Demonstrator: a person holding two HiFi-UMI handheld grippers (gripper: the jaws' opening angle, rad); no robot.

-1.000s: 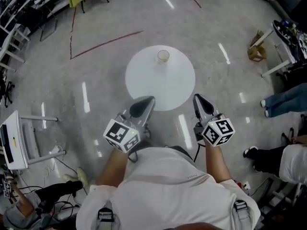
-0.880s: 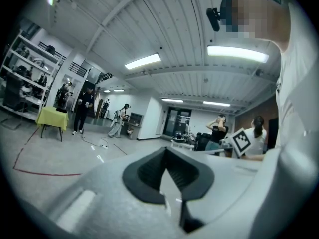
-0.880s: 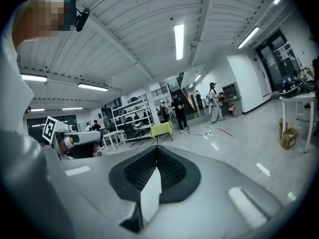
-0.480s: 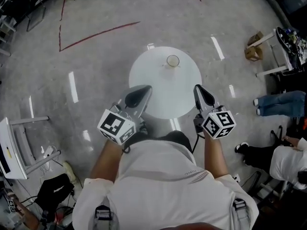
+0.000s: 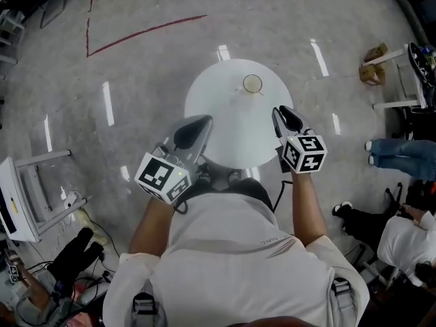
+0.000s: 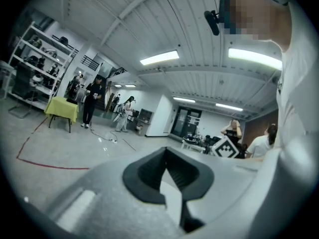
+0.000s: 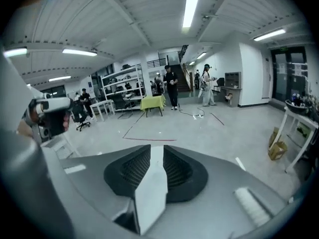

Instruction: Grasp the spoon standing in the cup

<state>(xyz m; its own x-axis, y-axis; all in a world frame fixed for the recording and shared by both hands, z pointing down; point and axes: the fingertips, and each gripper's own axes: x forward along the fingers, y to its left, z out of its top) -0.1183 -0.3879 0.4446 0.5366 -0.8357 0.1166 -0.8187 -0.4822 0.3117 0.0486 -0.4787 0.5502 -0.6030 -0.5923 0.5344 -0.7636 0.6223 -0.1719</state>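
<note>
A small pale cup (image 5: 252, 84) stands near the far edge of a round white table (image 5: 218, 107) in the head view. It is too small to tell whether a spoon stands in it. My left gripper (image 5: 199, 122) hovers at the table's near left edge, jaws closed together. My right gripper (image 5: 281, 112) hangs over the near right edge, a short way in front of the cup, also shut and holding nothing. Neither gripper view shows the cup or table: the left gripper (image 6: 172, 180) and right gripper (image 7: 152, 168) point out across the room.
Glossy grey floor surrounds the table, with a red taped line (image 5: 136, 33) at the far left. A white stand (image 5: 20, 196) is at left. At right are a person's legs (image 5: 402, 159), a cardboard box (image 5: 373, 72) and a white bench (image 5: 415, 60).
The table and cup have come closer in the head view. Both grippers now reach the table's near edge, the right one further forward. Their jaws stay closed.
</note>
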